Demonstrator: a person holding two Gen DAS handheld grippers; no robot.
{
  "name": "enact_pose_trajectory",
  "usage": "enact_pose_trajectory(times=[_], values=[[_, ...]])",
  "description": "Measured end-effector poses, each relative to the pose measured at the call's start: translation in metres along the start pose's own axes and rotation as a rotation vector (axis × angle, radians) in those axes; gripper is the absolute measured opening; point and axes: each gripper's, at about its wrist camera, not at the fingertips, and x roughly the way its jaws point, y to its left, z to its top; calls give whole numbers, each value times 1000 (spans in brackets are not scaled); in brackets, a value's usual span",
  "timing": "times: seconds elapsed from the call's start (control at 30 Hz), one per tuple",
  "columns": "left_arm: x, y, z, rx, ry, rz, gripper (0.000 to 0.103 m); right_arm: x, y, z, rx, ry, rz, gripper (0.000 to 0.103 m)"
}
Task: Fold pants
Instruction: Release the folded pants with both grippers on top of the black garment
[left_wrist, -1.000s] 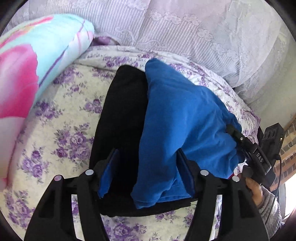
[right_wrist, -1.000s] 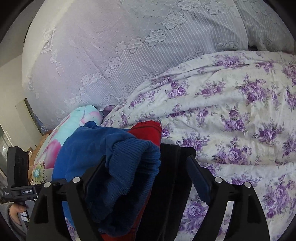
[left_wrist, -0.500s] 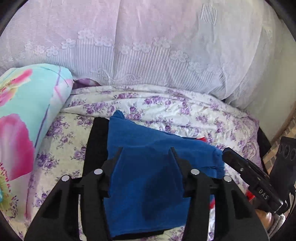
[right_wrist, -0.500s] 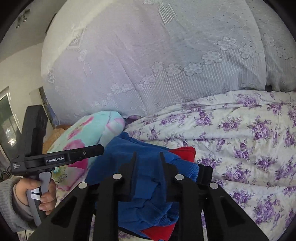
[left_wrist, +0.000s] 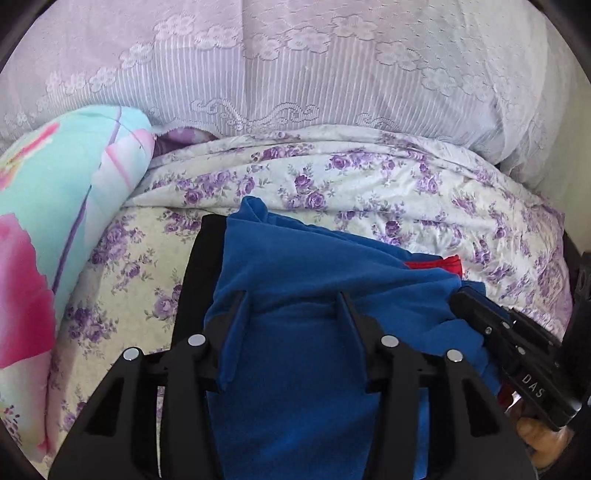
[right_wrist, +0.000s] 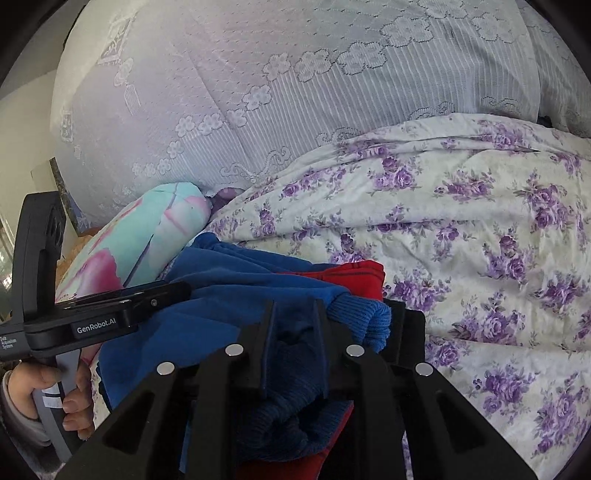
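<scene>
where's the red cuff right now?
In the right wrist view the red cuff sits just beyond the right gripper, atop the blue pants and against the floral bedspread. In the left wrist view it peeks out right of centre.

- Left wrist view: the camera sits low behind the left gripper (left_wrist: 291, 332) and looks forward along its fingers, across the bed (left_wrist: 424, 192) toward the lace-covered headboard (left_wrist: 295, 74). It is very close to the blue pants (left_wrist: 306, 280), which fill the lower centre.
- Right wrist view: the camera sits low behind the right gripper (right_wrist: 293, 332), facing the same headboard (right_wrist: 295, 92) at a slight leftward angle, equally close to the pants (right_wrist: 236, 280).
- Shared scene: both views take in the pants, the floral bed cover, the headboard and the turquoise-and-pink pillow (left_wrist: 55, 206) (right_wrist: 147, 236). Each view also catches the other gripper at its side edge.
</scene>
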Motion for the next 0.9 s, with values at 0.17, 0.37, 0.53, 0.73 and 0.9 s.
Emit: enact_pose_trajectory(times=[0.17,0.37,0.53,0.73,0.9], values=[[-33,-15,1,52,-16,41,48,-10,10,13,-81,52,-36,20],[-89,-20,-6,94,-51,110,59,-54,32,20,-67,10,-60,64],[-135,-21,-20,108,-85,165,67,-105,58,10,-67,-38,-75,72],[-191,-20,-41,100,-116,186,71,-183,86,-11,-30,-122,-98,85],[-241,-26,-59,100,-160,201,83,-247,103,-34,20,-189,-95,93]])
